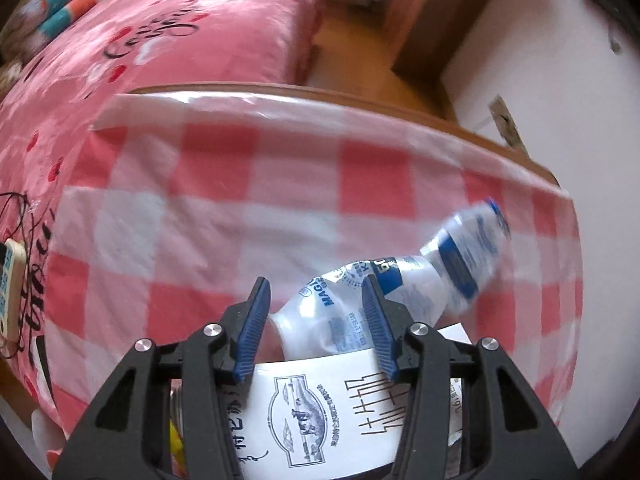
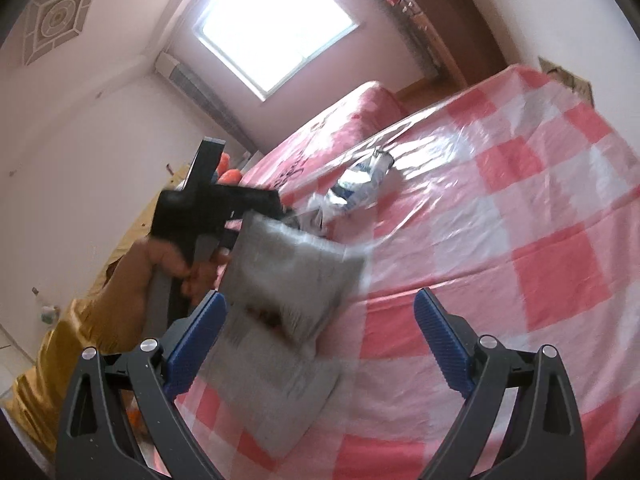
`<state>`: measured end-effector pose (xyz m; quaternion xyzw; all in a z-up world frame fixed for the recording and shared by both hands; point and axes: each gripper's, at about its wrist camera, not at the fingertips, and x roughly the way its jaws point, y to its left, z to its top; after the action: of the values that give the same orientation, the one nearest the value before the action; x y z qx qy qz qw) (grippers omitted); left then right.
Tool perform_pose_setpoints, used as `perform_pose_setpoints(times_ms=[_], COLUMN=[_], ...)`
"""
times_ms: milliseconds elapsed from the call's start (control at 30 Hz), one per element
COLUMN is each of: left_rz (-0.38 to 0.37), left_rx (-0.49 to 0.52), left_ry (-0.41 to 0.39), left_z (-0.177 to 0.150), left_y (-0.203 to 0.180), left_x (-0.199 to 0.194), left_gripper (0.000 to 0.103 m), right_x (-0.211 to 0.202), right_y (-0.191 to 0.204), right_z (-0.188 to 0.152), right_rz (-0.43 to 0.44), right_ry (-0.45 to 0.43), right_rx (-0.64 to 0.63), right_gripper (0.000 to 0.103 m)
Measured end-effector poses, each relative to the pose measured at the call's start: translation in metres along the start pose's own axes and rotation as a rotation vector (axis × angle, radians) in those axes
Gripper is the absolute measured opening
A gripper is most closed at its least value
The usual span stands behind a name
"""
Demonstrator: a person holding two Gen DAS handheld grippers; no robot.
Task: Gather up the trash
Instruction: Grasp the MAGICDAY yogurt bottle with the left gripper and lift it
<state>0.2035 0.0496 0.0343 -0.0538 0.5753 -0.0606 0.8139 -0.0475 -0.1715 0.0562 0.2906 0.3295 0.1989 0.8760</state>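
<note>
A crushed clear plastic bottle (image 1: 404, 276) with a blue-and-white label lies on the red-and-white checked tablecloth (image 1: 248, 200). Its base sits between the blue pads of my left gripper (image 1: 316, 300), whose jaws stand apart around it with gaps on both sides. Under that gripper is a white paper bag (image 1: 320, 408) with black print. In the right wrist view my right gripper (image 2: 320, 308) is open and empty above the cloth (image 2: 500, 240); the bag (image 2: 288, 276) shows blurred before it, with the bottle (image 2: 360, 184) and the hand-held left gripper (image 2: 208, 212) beyond.
A bed with a pink printed cover (image 1: 160, 32) stands behind the table. A remote control (image 1: 10, 284) lies at the left. A wooden floor and cabinet (image 1: 432, 12) are at the back right, a white wall (image 1: 540, 60) at the right.
</note>
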Motion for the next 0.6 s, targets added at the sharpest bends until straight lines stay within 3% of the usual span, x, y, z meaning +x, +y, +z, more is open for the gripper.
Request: perform_pose_setpoints(times_ms=[333, 533, 600], left_rz=[-0.12, -0.104, -0.04], left_rx=[0.183, 0.27, 0.362], left_ry=[0.047, -0.045, -0.09], left_z=[-0.057, -0.042, -0.031], left_y=[-0.059, -0.08, -0.095], left_x=[-0.02, -0.044, -0.043], left_gripper=[0.049, 0.052, 0.06], right_x=[-0.021, -0.026, -0.025], right_y=[-0.018, -0.025, -0.026], right_z=[0.009, 0.008, 0.008], right_rz=[-0.049, -0.05, -0.049], right_ry=[-0.049, -0.061, -0.058], right_rx=[0.044, 0.072, 0.075], right_gripper=[0.094, 0.094, 0.094])
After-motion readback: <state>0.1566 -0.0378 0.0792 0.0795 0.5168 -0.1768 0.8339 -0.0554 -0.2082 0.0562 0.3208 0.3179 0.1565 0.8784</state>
